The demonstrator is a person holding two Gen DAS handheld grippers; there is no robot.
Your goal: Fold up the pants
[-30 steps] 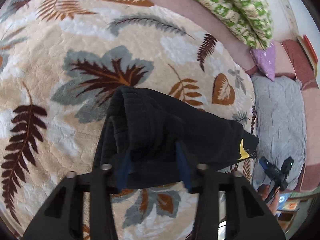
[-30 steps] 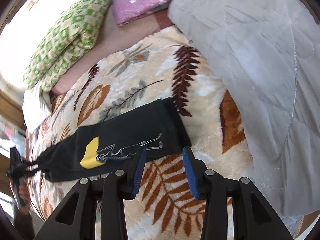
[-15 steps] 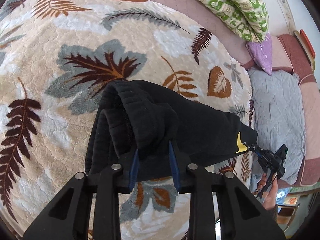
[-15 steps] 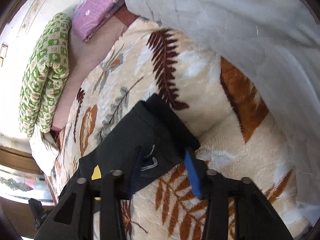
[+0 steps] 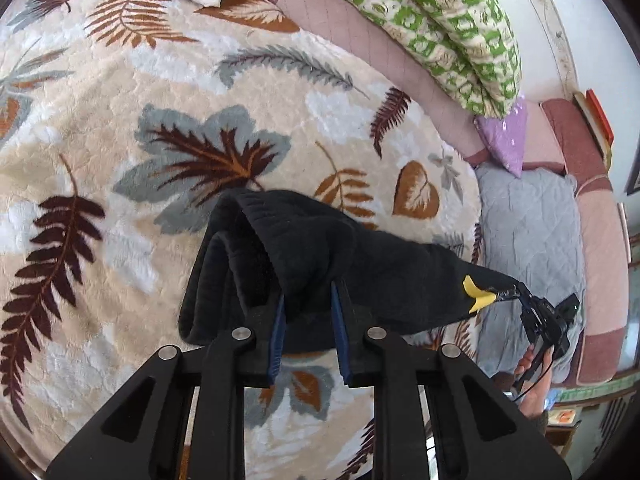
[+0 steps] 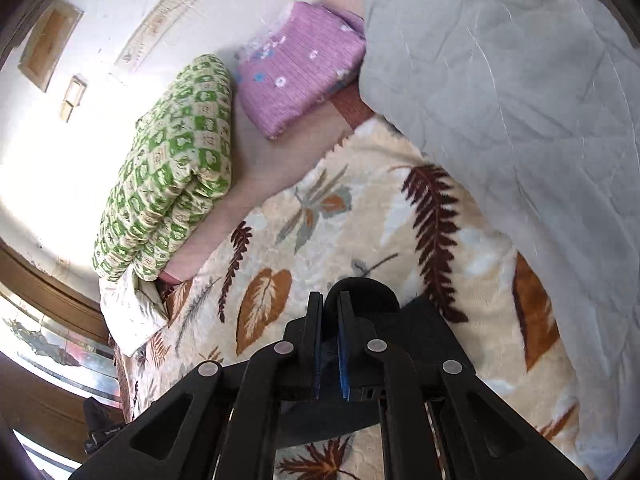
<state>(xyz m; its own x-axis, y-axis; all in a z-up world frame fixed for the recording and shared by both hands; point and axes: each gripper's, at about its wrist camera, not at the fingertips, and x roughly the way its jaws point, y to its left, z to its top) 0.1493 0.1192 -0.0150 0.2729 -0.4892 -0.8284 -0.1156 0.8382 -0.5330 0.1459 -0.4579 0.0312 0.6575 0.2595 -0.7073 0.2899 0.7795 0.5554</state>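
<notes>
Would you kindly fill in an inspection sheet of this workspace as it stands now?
Surface: leaf-print blanket over the bed.
Job's things: black pants, bunched, stretched between both grippers; yellow patch at the far end.
Clutter: green quilt, purple pillow, grey quilt, all off the work area.
Grippers: left gripper shut on pants near the ribbed end; right gripper shut on the other end; both jaws have just been closing.
Cables: thin cord beside the person's hand.
Surroundings: wall, wooden frame.

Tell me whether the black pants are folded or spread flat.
Folded, not flat: the black pants show doubled layers, bunched and stretched between the left gripper and right gripper.
</notes>
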